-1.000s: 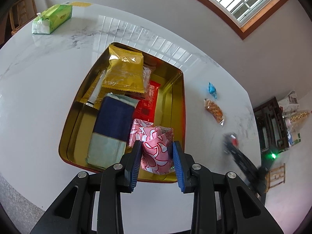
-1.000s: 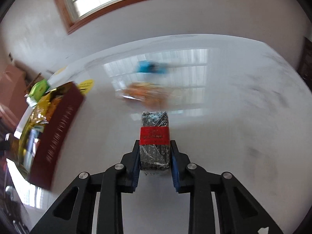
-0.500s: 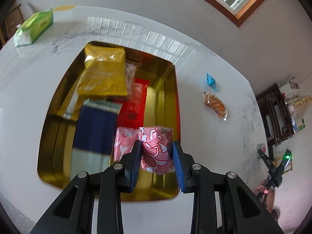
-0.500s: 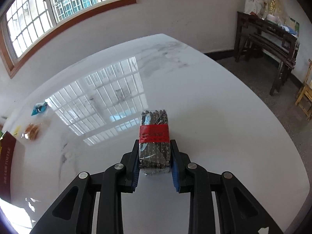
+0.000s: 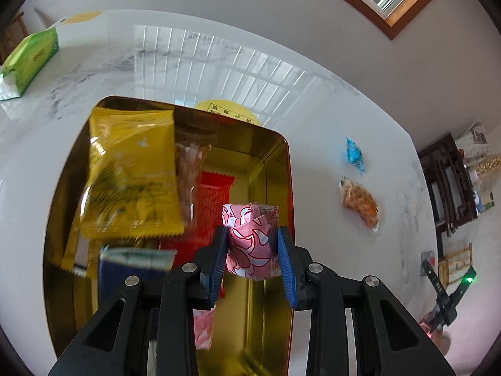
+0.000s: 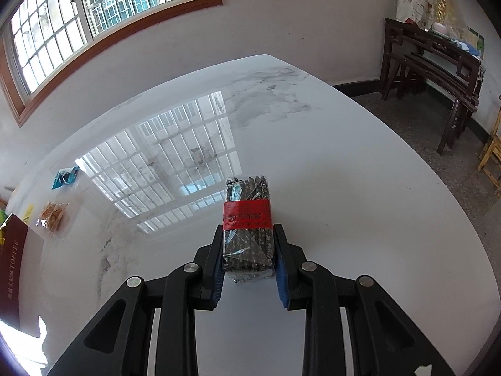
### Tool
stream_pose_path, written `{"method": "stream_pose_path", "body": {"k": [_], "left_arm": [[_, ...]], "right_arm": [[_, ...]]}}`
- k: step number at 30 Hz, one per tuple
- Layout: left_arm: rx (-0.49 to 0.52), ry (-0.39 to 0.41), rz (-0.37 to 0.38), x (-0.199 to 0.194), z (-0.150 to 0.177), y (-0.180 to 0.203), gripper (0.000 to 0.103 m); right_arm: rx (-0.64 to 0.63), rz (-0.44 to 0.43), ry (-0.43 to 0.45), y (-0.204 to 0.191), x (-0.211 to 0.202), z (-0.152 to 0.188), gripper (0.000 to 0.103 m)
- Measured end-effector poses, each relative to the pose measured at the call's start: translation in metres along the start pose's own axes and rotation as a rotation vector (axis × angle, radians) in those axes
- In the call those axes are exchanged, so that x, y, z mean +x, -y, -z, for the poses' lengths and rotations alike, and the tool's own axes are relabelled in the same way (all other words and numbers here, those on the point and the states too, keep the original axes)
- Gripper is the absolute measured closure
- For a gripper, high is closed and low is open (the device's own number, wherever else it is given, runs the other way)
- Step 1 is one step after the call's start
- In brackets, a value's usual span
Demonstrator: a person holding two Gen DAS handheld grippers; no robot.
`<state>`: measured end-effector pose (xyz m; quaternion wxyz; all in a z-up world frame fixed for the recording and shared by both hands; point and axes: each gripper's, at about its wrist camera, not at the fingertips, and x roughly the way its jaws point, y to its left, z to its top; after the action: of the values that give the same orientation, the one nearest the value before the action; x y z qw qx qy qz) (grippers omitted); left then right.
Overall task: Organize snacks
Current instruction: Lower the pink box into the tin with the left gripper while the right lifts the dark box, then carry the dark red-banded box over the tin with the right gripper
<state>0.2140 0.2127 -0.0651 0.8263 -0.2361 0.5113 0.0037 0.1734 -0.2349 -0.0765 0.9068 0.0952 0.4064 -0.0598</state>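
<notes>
left wrist view: our left tongs (image 5: pixel 252 244) are closed partway on a pink-and-white patterned snack packet (image 5: pixel 250 241), the blue pads (image 5: pixel 286 266) pressing its two sides. we hold the packet above the gold tin (image 5: pixel 280 282), over the bare strip of floor along its 3 o'clock wall. inside the tin, from 9 to 12 o'clock of the packet, lie a yellow bag (image 5: pixel 133 172), a red packet (image 5: pixel 213 197) partly under it, and a navy-and-pale packet (image 5: pixel 134 269) at the lower left; a second pink wrapper (image 5: pixel 203 329) shows at 6 o'clock, half hidden by the tongs. motion blur softens these contents. on the white marble desk (image 5: pixel 328 109), at 2 to 3 o'clock of the tin and apart from it, rest a blue candy (image 5: pixel 354 153) and a clear pouch of orange nuts (image 5: pixel 360 202) — the candy the farther of the two. a green tissue pack (image 5: pixel 28 59) sits at the desk's far 10 o'clock edge. our other tongs show small at 4 o'clock, off the desk edge.

right wrist view: our right tongs (image 6: pixel 249 263) are clamped tight on a dark speckled bar with a red band (image 6: pixel 247 222), held clear above the desk (image 6: pixel 344 172). at 9 o'clock, well apart, we see the blue candy (image 6: pixel 64 177), the nut pouch (image 6: pixel 51 214) and the tin's maroon outer wall (image 6: pixel 14 266) — lettered in gold.
</notes>
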Motion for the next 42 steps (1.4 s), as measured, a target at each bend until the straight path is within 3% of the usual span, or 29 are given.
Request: {"method": "stream_pose_path", "body": {"k": [9, 14, 16, 19, 30, 35, 42], "left_arm": [[-0.014, -0.048, 0.013, 0.024, -0.014, 0.001, 0.070], [0.019, -0.028, -0.039, 0.020, -0.012, 0.006, 0.067], [0.030, 0.033, -0.048, 0.007, -0.009, 0.008, 0.066], [0.050, 0.108, -0.066, -0.013, 0.000, 0.011, 0.047], [0.167, 0.272, -0.202, -0.079, 0.072, 0.036, 0.047], [0.200, 0.302, -0.269, -0.093, 0.097, 0.043, 0.047], [0.224, 0.325, -0.307, -0.106, 0.120, 0.044, 0.046]], "right_arm": [[-0.001, 0.001, 0.001, 0.000, 0.000, 0.000, 0.078], [-0.001, 0.002, 0.001, 0.000, 0.000, 0.000, 0.078], [-0.001, 0.002, 0.001, 0.000, 0.000, 0.000, 0.078], [-0.001, 0.003, 0.001, 0.000, 0.000, 0.000, 0.078], [-0.034, 0.002, -0.004, -0.007, -0.001, 0.004, 0.078], [-0.049, 0.003, -0.007, -0.011, -0.003, 0.008, 0.078], [-0.098, 0.007, -0.014, -0.023, -0.007, 0.017, 0.077]]}}
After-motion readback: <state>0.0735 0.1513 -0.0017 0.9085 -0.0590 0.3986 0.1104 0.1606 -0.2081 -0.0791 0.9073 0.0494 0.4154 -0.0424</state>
